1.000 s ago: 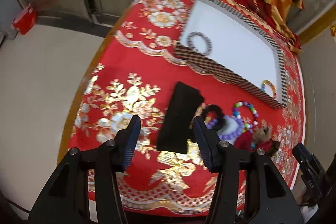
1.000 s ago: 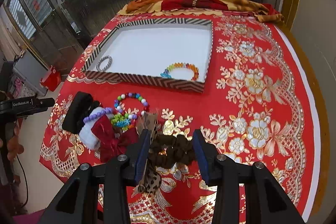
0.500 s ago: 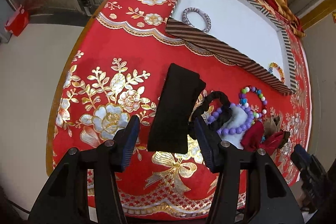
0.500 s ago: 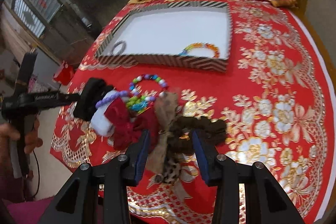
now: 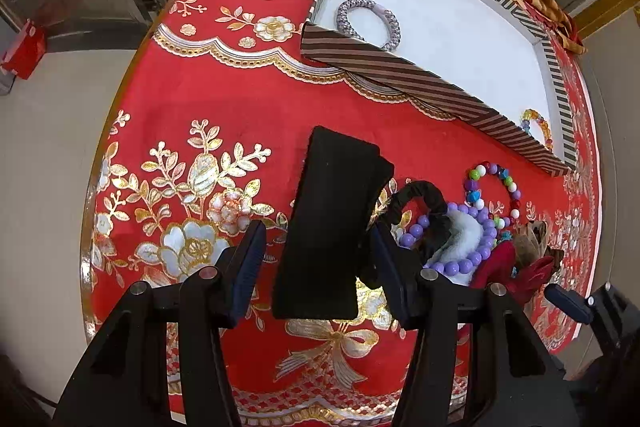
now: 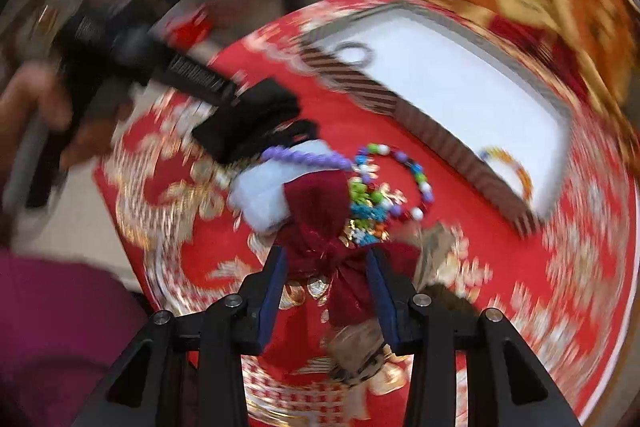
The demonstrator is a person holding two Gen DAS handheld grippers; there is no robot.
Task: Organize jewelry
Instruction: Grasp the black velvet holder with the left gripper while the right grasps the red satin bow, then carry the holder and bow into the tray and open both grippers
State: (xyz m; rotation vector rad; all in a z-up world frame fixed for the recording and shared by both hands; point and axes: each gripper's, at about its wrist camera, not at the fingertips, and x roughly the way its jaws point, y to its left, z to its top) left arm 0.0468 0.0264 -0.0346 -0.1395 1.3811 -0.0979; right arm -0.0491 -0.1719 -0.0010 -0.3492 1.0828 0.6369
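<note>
The left gripper (image 5: 318,267) spreads its jaws wide around the black headband (image 5: 332,227); the right gripper (image 6: 326,291) has its jaws narrow, straddling the red bow (image 6: 320,227) at six o'clock.

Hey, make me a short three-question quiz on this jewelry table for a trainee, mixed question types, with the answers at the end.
1. True or false: the striped tray already holds a grey-purple hair tie.
2. Multiple choice: what lies between the fingers of the left tool? A) the black velvet headband B) the purple bead bracelet C) nothing
3. Fill in: the right tool is lined up over a dark ____ bow.

Key:
1. True; a rainbow bead bracelet lies in its other corner.
2. A; the black velvet headband sits in the gap, and the fingers look apart from it.
3. Red; the bow sits between the open fingers, though that view is blurred.
</note>
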